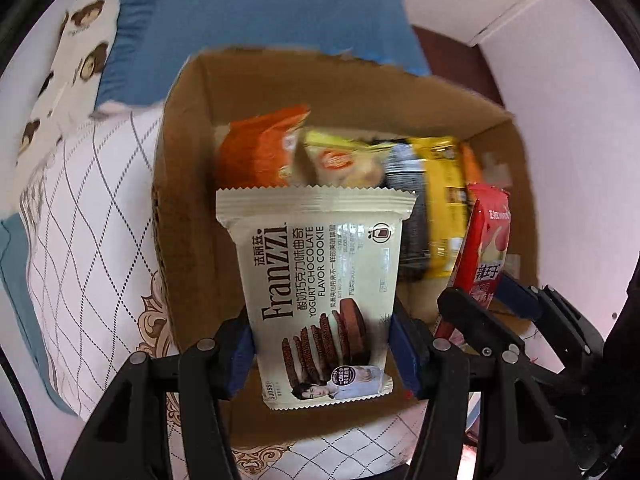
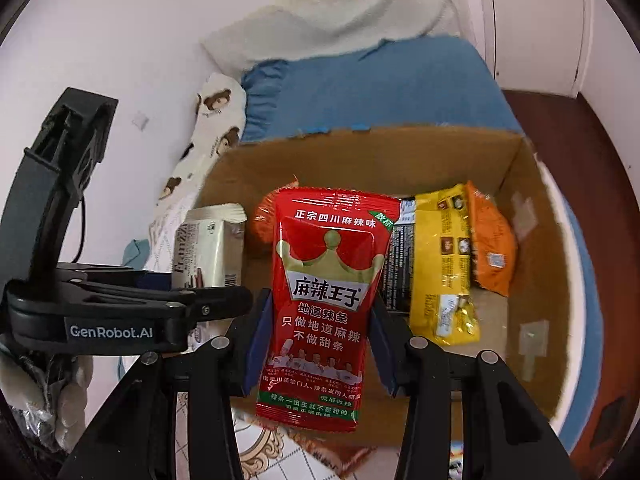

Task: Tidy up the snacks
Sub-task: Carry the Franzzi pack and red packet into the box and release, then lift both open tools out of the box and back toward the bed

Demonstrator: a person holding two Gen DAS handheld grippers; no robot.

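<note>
My left gripper (image 1: 320,354) is shut on a cream Franzzi cookie pack (image 1: 320,280) and holds it upright over the open cardboard box (image 1: 188,184). My right gripper (image 2: 314,332) is shut on a red spicy-strip packet (image 2: 324,300), also over the box (image 2: 532,280). The red packet (image 1: 486,244) and the right gripper (image 1: 480,300) show at the right of the left wrist view. The cookie pack (image 2: 212,248) and the left gripper (image 2: 200,296) show at the left of the right wrist view. Inside the box lie an orange bag (image 1: 260,152), a yellow pack (image 2: 440,264), a black pack (image 2: 396,264) and another orange bag (image 2: 494,256).
The box stands on a bed with a white quilted cover (image 1: 88,216). A blue pillow (image 1: 256,28) and a bear-print pillow (image 1: 76,60) lie behind it. A white wall (image 2: 120,40) is on the left and dark wood floor (image 2: 580,140) on the right.
</note>
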